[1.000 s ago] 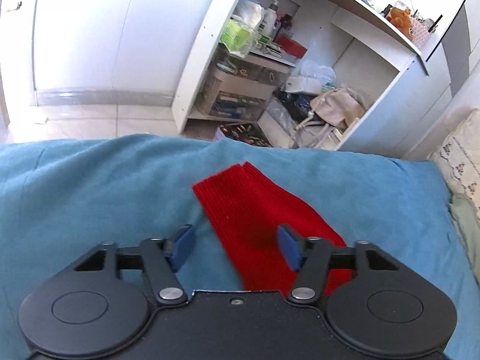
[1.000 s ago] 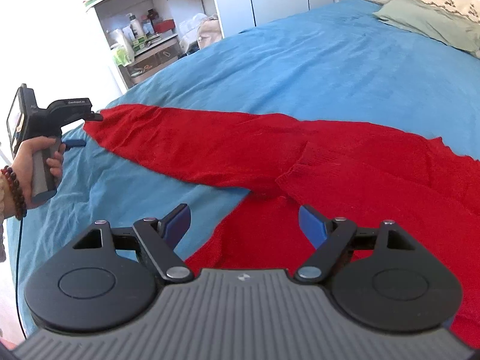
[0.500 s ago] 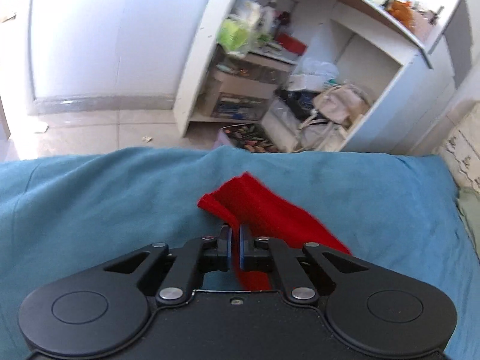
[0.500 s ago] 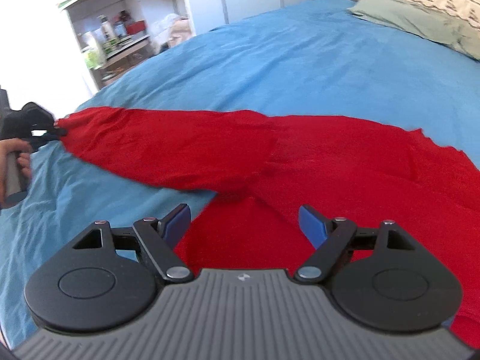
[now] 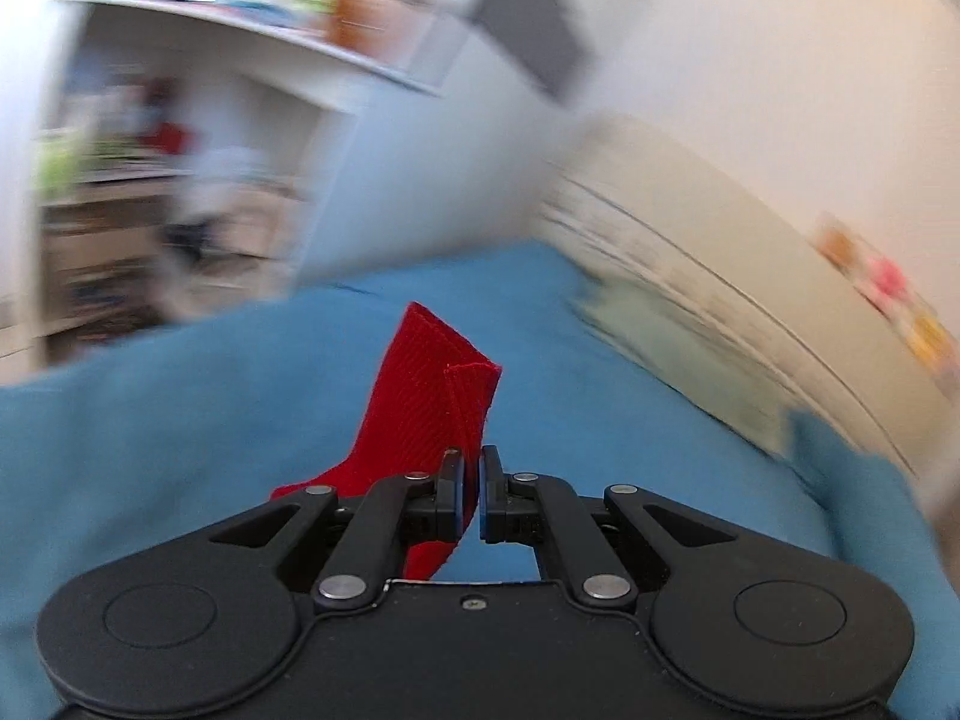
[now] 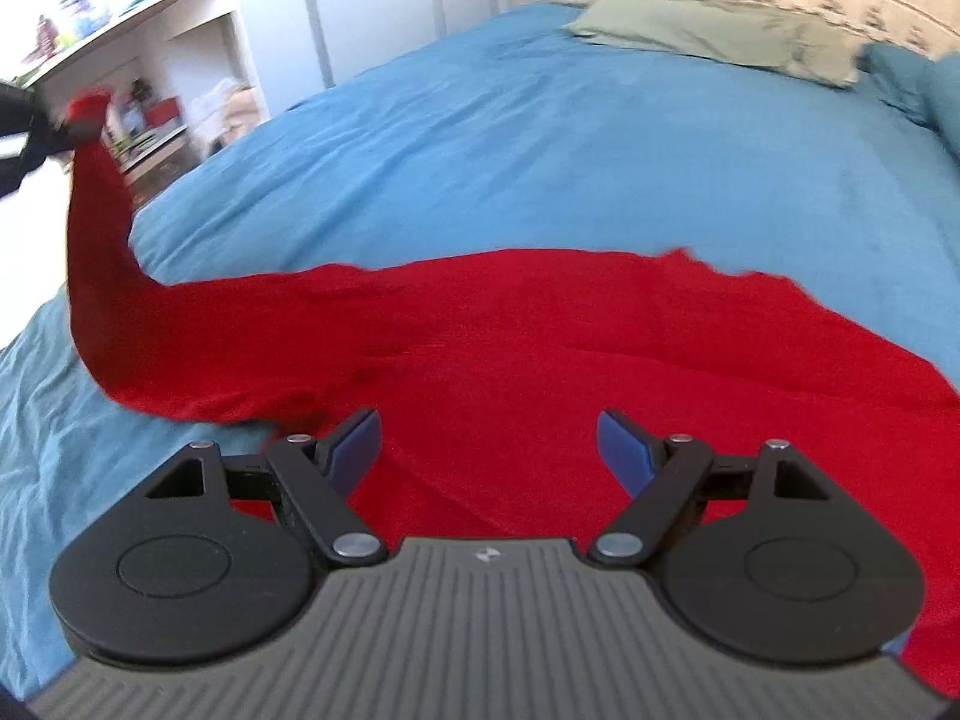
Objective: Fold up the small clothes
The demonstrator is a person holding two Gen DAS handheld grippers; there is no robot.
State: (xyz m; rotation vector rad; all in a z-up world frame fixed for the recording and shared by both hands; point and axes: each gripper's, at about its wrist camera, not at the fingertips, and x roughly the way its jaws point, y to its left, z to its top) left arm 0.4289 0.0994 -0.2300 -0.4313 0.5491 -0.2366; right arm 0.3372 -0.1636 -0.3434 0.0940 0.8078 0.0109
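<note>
The left gripper is pinched closed on the cuff end of a red sweater, with the ribbed cuff standing up past the fingertips and folded over on itself at its far corner. From the right wrist view, that same sleeve rises off the bed in a curved column to the left gripper at the left edge of the frame, which is blurred there. The right gripper is wide open, its blue-padded fingers spread apart just above the sweater's body and gripping nothing; whether they touch the knit cannot be told. The sweater's body lies flat across the blue bedspread, which is soft and lightly wrinkled. A pale green pillow lies at the head of the bed. White shelves beside the bed hold bottles and other small items, too blurred to name.
</note>
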